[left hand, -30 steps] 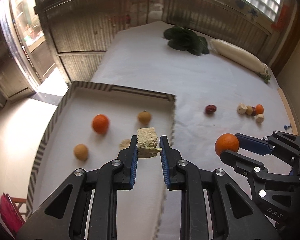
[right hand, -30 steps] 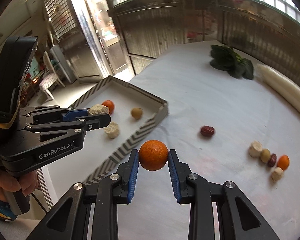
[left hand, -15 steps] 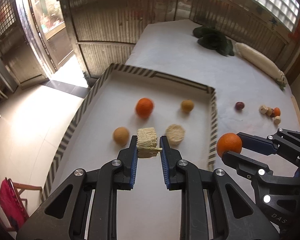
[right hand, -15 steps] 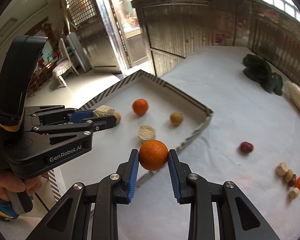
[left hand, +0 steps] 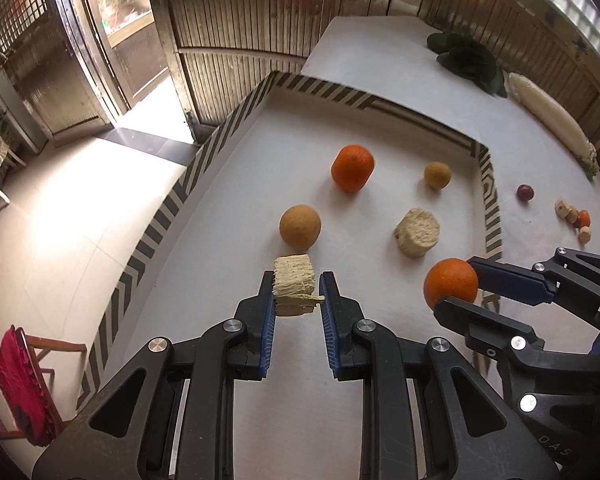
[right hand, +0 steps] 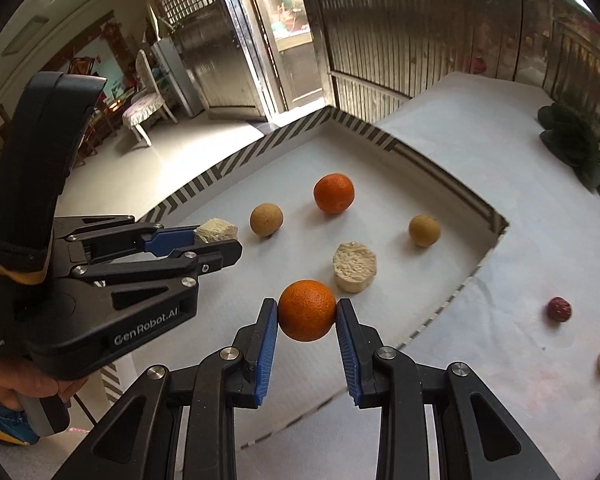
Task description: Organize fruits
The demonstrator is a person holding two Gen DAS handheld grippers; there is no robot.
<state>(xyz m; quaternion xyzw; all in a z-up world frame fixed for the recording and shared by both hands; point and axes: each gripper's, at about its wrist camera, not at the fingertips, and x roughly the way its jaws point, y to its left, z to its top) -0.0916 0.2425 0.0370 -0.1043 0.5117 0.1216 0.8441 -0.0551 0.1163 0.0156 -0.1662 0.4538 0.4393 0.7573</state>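
Now, with the left gripper (left hand: 297,294) clamped on a pale fibrous cube (left hand: 294,285) and the right gripper (right hand: 307,312) on a round orange (right hand: 307,310), both above the striped-rimmed white tray (left hand: 168,216), lower each onto bare floor clear of the fruit there before releasing.

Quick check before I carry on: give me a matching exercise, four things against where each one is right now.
Things:
1. fibrous block
2. held orange
3. dark red fruit
4. leafy greens

Places:
A. alone on the cloth just outside the box
B. in the right tongs
C. at the table's far end
D. in the left tongs

Pairs: 1-D, 2-B, 3-A, 4-C
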